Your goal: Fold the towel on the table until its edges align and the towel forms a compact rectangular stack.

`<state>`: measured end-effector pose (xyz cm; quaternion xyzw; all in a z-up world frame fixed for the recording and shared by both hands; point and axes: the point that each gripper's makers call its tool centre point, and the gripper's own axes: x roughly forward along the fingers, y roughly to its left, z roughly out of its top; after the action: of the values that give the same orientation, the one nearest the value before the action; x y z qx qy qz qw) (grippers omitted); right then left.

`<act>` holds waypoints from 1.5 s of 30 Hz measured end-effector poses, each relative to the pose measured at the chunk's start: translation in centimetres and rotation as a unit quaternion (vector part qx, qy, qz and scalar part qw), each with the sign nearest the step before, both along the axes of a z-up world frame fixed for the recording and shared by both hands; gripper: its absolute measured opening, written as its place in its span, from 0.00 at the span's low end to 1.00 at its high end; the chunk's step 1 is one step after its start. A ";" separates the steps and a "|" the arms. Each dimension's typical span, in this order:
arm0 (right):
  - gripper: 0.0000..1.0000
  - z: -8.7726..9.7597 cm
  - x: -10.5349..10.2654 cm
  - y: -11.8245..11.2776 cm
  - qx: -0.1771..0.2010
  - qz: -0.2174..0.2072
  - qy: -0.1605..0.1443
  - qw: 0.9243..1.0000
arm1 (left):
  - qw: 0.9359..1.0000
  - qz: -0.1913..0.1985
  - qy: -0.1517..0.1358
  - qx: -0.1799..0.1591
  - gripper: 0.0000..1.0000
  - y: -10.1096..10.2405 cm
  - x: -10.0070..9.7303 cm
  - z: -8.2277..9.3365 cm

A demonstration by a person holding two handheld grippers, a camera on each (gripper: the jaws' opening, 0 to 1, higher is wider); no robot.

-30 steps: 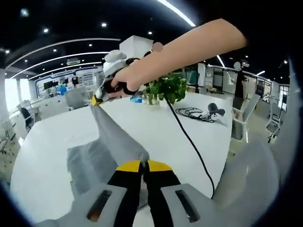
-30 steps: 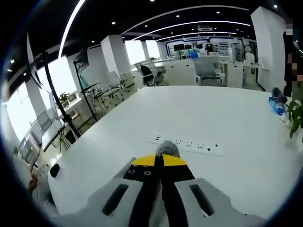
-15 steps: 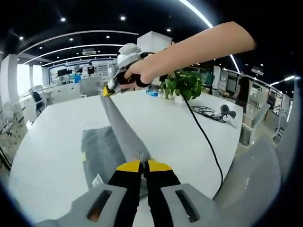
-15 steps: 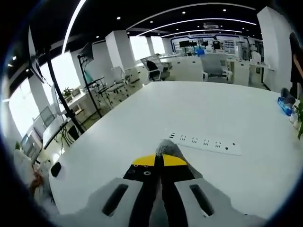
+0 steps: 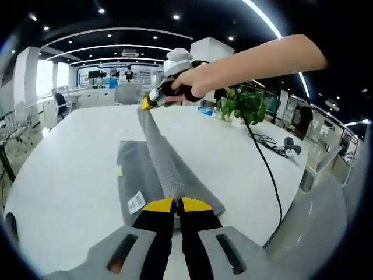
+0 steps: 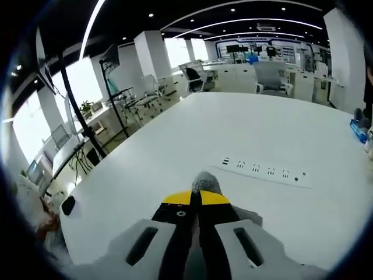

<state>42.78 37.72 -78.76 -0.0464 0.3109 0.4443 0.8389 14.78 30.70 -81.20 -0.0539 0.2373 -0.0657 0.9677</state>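
Table point(image 5: 64, 169), towel point(image 5: 160, 157) taut between tongs point(image 5: 177, 205)

I can't read any text from here: the white tag point(image 5: 135, 203) sewn on the near edge of the towel point(image 5: 152, 169) is too small to make out.

Your left gripper point(image 5: 177, 204) has its yellow-tipped jaws pressed together, pinching a towel point(image 5: 160, 160) corner at the tips. Your right gripper point(image 6: 195, 198) is clamped the same way on another corner, a grey tuft poking past its tips. In the left gripper view, your right hand point(image 5: 189, 87) grips the right gripper's handle, bare forearm stretched out level from the right.
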 end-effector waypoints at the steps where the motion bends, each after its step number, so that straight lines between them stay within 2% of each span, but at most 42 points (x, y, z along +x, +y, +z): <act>1: 0.00 -0.2 0.0 0.2 -0.002 0.001 -0.001 1.000 | 1.000 0.004 0.002 -0.005 0.04 0.2 0.0 -0.3; 7: 0.00 -1.8 -0.3 1.4 -0.014 0.006 0.003 1.000 | 0.999 0.022 0.019 -0.023 0.04 1.6 -0.2 -2.6; 15: 0.00 -5.2 -0.6 2.9 -0.036 0.009 0.012 0.999 | 0.996 0.050 0.041 -0.066 0.04 3.5 -0.6 -5.4; 22: 0.00 -7.2 -0.8 4.2 -0.050 0.017 0.017 0.998 | 0.993 0.053 0.052 -0.090 0.04 4.2 -0.8 -6.7; 24: 0.00 -7.7 -0.9 4.8 -0.049 0.025 0.012 0.998 | 0.991 0.049 0.044 -0.118 0.04 4.0 -0.7 -6.9; 29: 0.01 -9.3 -1.3 5.5 -0.057 0.040 0.010 0.998 | 0.989 0.053 0.062 -0.122 0.04 5.0 -1.3 -8.5; 35: 0.01 -10.6 -1.5 6.2 -0.063 0.053 0.006 0.997 | 0.987 0.061 0.072 -0.129 0.04 5.4 -1.3 -8.8; 37: 0.01 -10.8 -1.6 6.4 -0.060 0.058 0.011 0.996 | 0.987 0.055 0.086 -0.126 0.04 5.2 -1.4 -9.3; 45: 0.02 -10.6 -1.8 6.2 -0.054 0.068 0.010 0.996 | 0.988 0.045 0.101 -0.106 0.04 4.8 -1.3 -9.7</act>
<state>40.96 43.93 -89.34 -0.1078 0.3392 0.4833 0.7998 13.46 35.51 -90.92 -0.1735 0.3223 -0.0409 0.9297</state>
